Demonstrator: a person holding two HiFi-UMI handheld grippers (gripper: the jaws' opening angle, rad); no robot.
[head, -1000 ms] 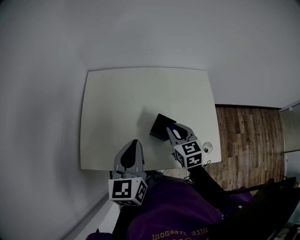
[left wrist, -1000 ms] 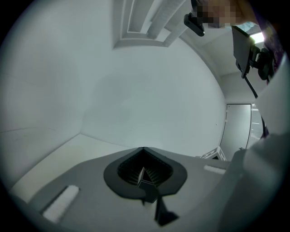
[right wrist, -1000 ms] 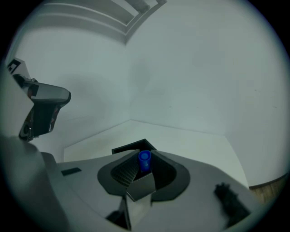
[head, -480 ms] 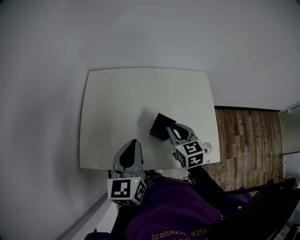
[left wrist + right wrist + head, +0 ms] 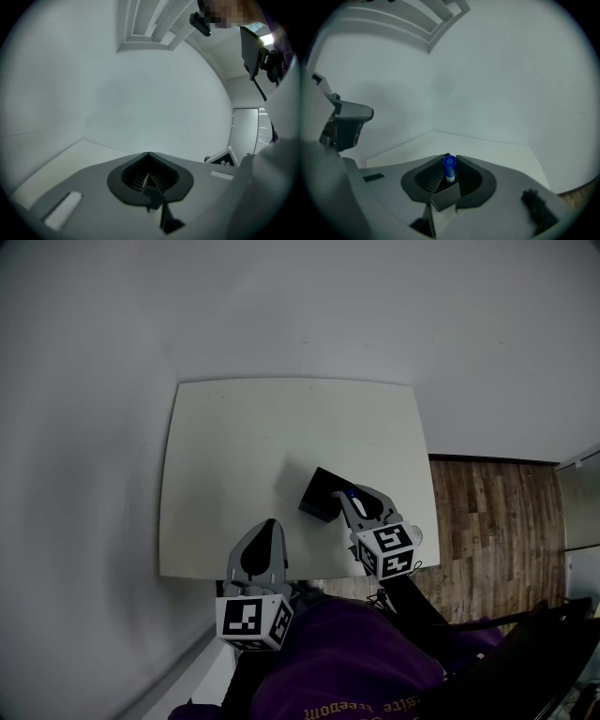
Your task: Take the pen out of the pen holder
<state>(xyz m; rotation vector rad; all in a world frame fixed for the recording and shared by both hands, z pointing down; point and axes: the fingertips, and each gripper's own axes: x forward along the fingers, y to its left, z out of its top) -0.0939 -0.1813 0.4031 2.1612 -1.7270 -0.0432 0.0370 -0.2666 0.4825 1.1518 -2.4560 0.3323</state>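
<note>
Pen clamped in fingers of right gripper, left gripper closed on nothing; I would draw it straight up, clear of pen holder.

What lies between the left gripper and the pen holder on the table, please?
Only bare white table, as the head view shows; the left gripper, shut and empty, sits apart from the pen holder. The right gripper grips the pen.
</note>
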